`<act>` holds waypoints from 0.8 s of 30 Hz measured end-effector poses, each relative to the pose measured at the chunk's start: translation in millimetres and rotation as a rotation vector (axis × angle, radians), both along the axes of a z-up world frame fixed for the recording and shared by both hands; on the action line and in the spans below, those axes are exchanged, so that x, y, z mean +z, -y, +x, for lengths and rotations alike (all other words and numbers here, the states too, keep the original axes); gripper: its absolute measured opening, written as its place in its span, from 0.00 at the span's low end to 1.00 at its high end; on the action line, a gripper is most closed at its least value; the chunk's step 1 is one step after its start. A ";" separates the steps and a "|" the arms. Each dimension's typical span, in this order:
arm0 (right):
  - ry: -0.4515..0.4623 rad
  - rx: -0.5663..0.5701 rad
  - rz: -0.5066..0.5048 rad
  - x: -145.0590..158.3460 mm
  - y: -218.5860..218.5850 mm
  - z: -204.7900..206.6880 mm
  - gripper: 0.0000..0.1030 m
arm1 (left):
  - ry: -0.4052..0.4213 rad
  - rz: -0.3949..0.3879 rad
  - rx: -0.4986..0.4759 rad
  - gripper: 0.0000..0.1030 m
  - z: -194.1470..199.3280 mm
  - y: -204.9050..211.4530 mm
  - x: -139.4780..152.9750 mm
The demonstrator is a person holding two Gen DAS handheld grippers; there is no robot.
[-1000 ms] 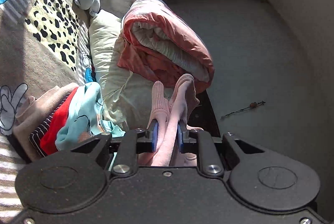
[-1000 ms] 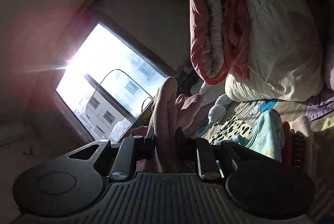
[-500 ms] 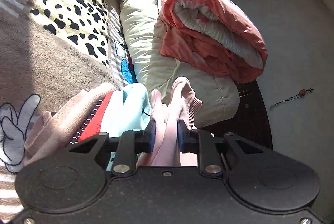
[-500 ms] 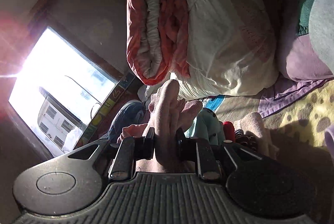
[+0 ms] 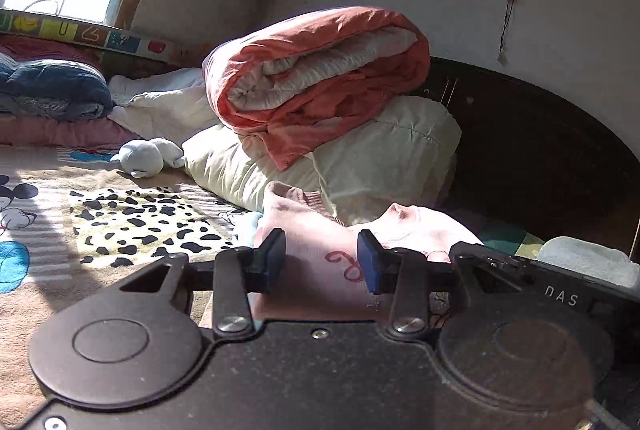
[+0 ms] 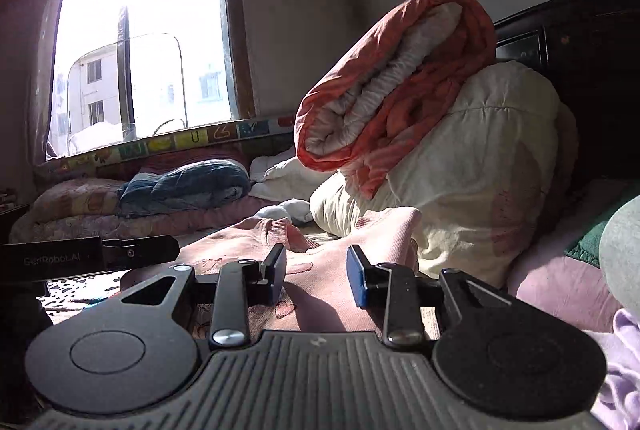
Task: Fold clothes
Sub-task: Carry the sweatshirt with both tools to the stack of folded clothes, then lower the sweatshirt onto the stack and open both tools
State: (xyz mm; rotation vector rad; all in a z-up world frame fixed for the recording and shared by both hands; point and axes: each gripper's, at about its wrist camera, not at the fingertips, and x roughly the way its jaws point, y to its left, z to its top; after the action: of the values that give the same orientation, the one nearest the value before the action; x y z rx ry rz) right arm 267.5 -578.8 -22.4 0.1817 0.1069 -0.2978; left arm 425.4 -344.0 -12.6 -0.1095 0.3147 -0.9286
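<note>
Pink knit, a small garment (image 5: 316, 250) with a red curly motif, lies bundled on the bed, at the foot of the cream quilt (image 5: 380, 157) that carries the rolled orange duvet (image 5: 320, 69); left gripper (image 5: 321, 260) and right gripper (image 6: 316, 272) both stand with jaws spread, gripping nothing, the cloth just beyond their pads. Judging by this, the piece sits released; whether it is folded or awaits smoothing, I cannot tell; any fresh pinch needs a clear hem.

Both wrist views sit low over the bed, sharing the rolled orange quilt (image 5: 316, 77) ahead
</note>
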 end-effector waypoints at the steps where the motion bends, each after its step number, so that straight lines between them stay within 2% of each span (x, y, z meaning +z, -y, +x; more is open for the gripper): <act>1: -0.017 0.009 0.011 -4.7 2.3 4.8 0.34 | 0.029 0.062 0.023 0.38 -4.8 5.6 -6.3; 2: -0.034 0.017 0.021 -9.4 4.7 9.5 0.34 | 0.062 0.086 0.042 0.38 -10.5 7.5 -12.1; 5: -0.084 0.042 0.054 -23.0 11.7 23.3 0.34 | 0.052 0.114 0.079 0.38 -12.1 12.2 -17.2; 7: -0.085 0.038 0.093 -17.1 14.5 19.4 0.35 | 0.040 0.119 0.086 0.38 -12.7 11.4 -9.6; 9: -0.087 0.023 0.093 -6.4 9.4 8.3 0.50 | 0.026 0.122 0.091 0.39 -16.6 7.6 -1.4; 11: -0.088 0.030 0.138 4.7 1.3 -10.2 0.80 | -0.021 0.125 0.088 0.50 -25.4 0.6 5.7; 12: -0.089 0.026 0.178 8.0 -2.6 -20.3 0.84 | -0.045 0.127 0.086 0.53 -29.8 -2.9 9.3; 14: -0.103 0.021 0.251 13.8 -11.3 -39.4 0.87 | -0.101 0.137 0.080 0.65 -39.7 -9.6 16.1; 15: -0.118 0.022 0.273 15.9 -16.8 -47.9 0.89 | -0.133 0.144 0.076 0.66 -45.1 -12.7 19.5; 17: -0.138 0.013 0.299 22.2 -30.4 -66.7 0.98 | -0.173 0.153 0.074 0.69 -57.7 -20.1 25.8; 21: -0.147 -0.021 0.335 39.9 -49.6 -101.8 0.99 | -0.194 0.197 0.097 0.82 -83.5 -34.4 42.6; 24: -0.192 -0.057 0.310 56.6 -57.0 -116.2 1.00 | -0.202 0.202 0.124 0.89 -98.0 -46.8 53.1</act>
State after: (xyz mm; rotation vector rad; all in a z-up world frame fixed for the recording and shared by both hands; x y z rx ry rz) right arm 151.2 -521.8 34.2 0.4642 0.3395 -0.3545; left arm 327.4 -297.2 40.5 -0.0364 0.5804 -0.7598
